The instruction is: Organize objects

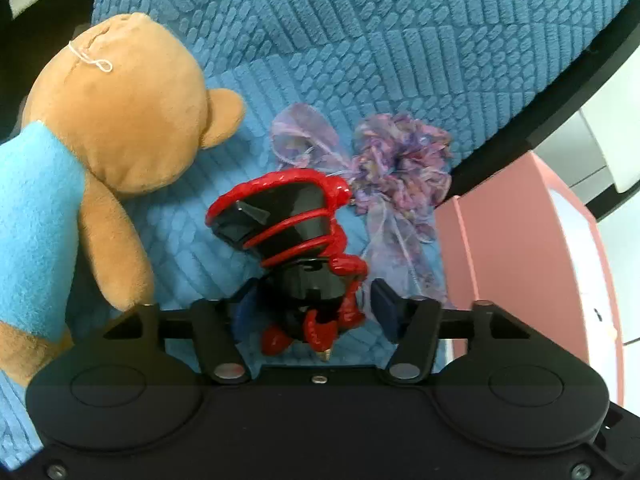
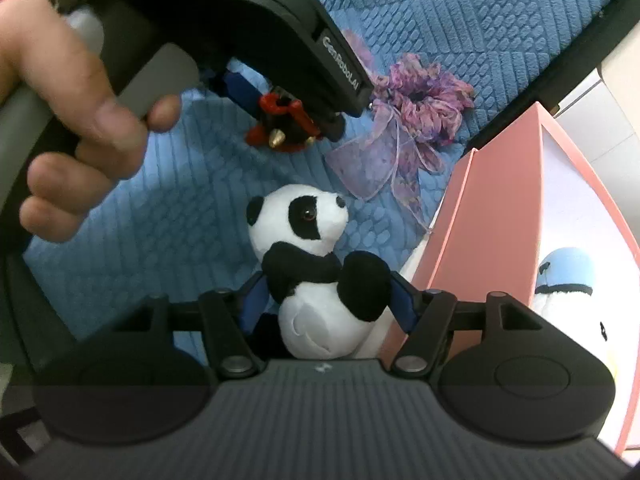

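Between our right gripper (image 2: 326, 304) pads sits the panda plush (image 2: 316, 276), soft and light, pinched at its belly beside the pink box (image 2: 492, 216). Our left gripper (image 1: 310, 308) straddles a black-and-red figurine (image 1: 296, 236), stiff and glossy; contact unclear, so grip its narrow base.

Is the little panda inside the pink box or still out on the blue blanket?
Out. The panda sits on the blue blanket beside the pink box, between the right claw's fingers.
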A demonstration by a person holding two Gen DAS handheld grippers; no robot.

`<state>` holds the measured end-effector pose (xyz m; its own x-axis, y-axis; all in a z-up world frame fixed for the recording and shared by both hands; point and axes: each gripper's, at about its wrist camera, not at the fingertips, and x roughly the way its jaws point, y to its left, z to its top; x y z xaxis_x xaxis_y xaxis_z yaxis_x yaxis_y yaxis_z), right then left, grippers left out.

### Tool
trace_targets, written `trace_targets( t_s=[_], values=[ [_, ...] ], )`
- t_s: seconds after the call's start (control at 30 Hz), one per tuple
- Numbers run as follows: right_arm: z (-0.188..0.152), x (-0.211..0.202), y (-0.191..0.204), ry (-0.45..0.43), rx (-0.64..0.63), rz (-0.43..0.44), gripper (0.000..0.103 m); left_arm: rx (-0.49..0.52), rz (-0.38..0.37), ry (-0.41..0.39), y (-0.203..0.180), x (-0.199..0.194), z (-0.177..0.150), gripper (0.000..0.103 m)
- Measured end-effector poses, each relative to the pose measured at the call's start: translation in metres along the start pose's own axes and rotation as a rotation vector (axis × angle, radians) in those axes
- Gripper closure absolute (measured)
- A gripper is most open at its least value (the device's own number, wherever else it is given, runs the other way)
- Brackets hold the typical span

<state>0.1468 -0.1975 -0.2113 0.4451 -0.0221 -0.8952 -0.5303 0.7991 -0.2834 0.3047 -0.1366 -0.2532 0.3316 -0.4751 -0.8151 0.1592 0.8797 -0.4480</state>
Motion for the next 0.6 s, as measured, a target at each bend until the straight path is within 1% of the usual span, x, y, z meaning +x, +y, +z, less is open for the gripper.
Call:
trace_targets(
  t_s=[0.07,0.13,0.2,0.23,0.3,0.47,0.6],
  values=[
    [0.002,0.005,0.005,0.008,-0.035,-0.028,0.037,0.001,-0.002,-0.006,0.001,-0.001,-0.001,0.05],
    [0.003,0.005,0.007,-0.009,-0.035,-0.051,0.039,0.01,0.001,-0.013,0.001,-0.003,-0.003,0.05],
    [0.001,0.002,0.005,-0.037,0.019,-0.059,0.041,0.019,0.003,-0.011,0.0,-0.004,-0.007,0.051],
    [-0.001,0.001,0.003,-0.043,0.042,-0.052,0.041,0.027,0.0,-0.003,-0.001,-0.005,-0.009,0.052],
    [-0.003,-0.002,0.0,-0.051,0.089,-0.035,0.042,0.031,-0.003,0.003,-0.001,-0.009,-0.013,0.052],
    [-0.01,-0.015,-0.01,-0.063,0.236,0.004,0.044,0.066,-0.003,-0.012,-0.004,-0.034,-0.02,0.053],
    [-0.015,-0.028,-0.009,-0.077,0.31,0.021,0.044,0.025,-0.009,0.007,0.0,-0.055,-0.026,0.053]
  ],
)
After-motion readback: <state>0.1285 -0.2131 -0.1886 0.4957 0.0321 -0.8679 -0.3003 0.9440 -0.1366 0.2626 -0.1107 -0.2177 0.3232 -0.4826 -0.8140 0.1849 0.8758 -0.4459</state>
